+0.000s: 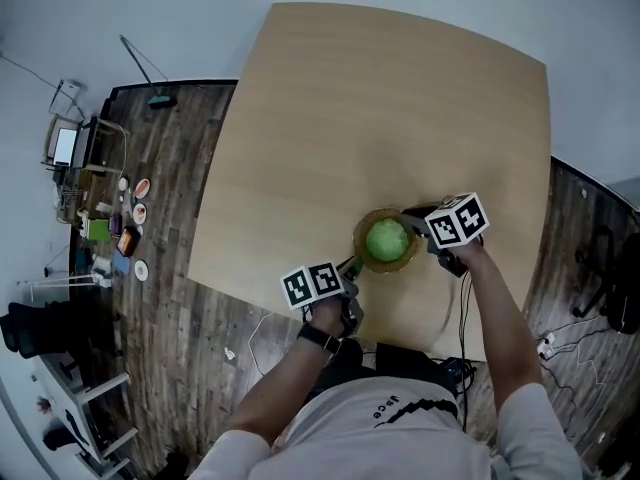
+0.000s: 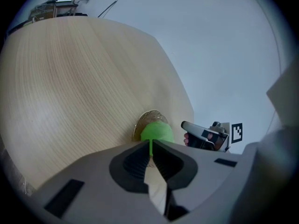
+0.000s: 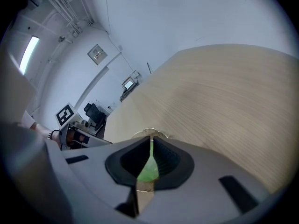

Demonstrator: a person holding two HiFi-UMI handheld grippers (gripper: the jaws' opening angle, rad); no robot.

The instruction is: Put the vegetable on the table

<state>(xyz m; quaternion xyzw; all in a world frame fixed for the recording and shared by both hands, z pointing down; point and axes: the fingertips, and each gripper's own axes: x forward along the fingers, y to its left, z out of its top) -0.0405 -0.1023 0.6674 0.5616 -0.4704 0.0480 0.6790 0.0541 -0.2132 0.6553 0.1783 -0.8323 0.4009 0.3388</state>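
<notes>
Here left gripper [image 1: 352, 264] and right gripper [image 1: 412, 214] both pinch the basket [image 1: 385, 269] holding the vegetable [image 1: 387, 239].

No word, brand or number can be read with certainty: the nearest thing to lettering is a short dark print on the chest of the person's pale shirt [image 1: 400, 405], seen upside down near the lower edge of the head view and too small to spell out. The left cube [image 1: 312, 284] on the left gripper [image 1: 351, 265] and the right cube [image 1: 457, 220] on the right gripper [image 1: 410, 214] carry black-and-white square markers, patterns rather than letters. The small wall panel [image 3: 96, 54] in the right gripper view bears marks too fine to read
</notes>
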